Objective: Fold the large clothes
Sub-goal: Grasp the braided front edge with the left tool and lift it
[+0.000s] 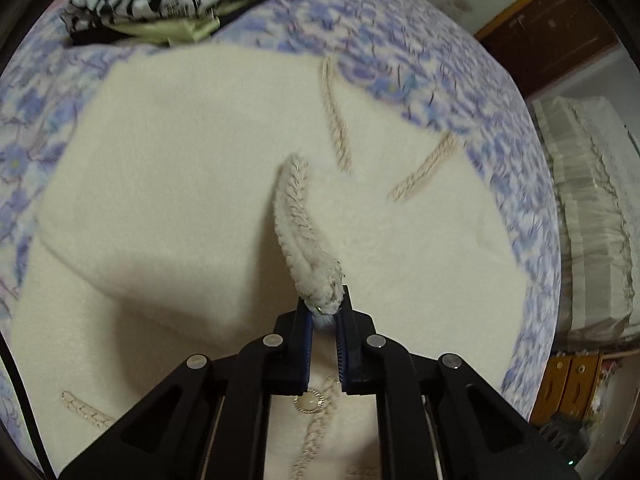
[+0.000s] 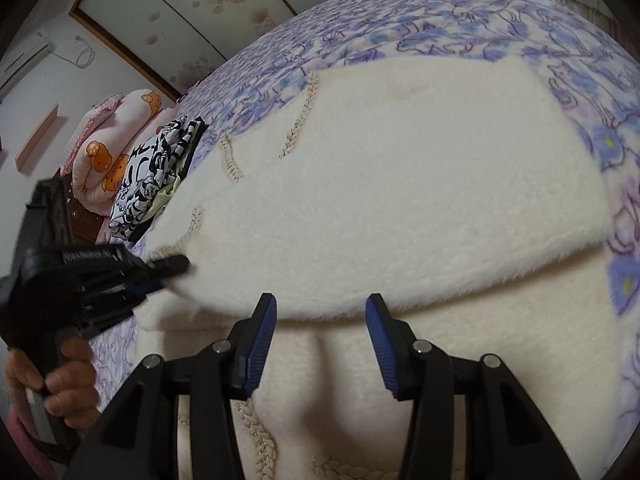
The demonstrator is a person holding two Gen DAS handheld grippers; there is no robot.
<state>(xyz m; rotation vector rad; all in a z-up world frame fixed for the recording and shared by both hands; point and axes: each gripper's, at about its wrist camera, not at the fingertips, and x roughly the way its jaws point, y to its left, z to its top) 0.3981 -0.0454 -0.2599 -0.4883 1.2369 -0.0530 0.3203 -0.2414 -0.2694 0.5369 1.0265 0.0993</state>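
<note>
Bedspread [image 1: 460, 92] background; left gripper [image 1: 324, 312] jaws clamp cream garment's [image 1: 180, 168] braided trim [image 1: 304, 240]; right gripper [image 2: 320, 320] jaws spread, empty.

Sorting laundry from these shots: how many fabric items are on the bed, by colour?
Cream fluffy garment: 1
Black-and-white printed garment: 1
Pale green garment: 1
Dark garment under that stack: 1
Pink bear-print bedding roll: 1
Total: 5

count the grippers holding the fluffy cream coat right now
1. The left gripper is shut on the fluffy cream coat's braided trim edge; the right gripper hovers open above it.
</note>
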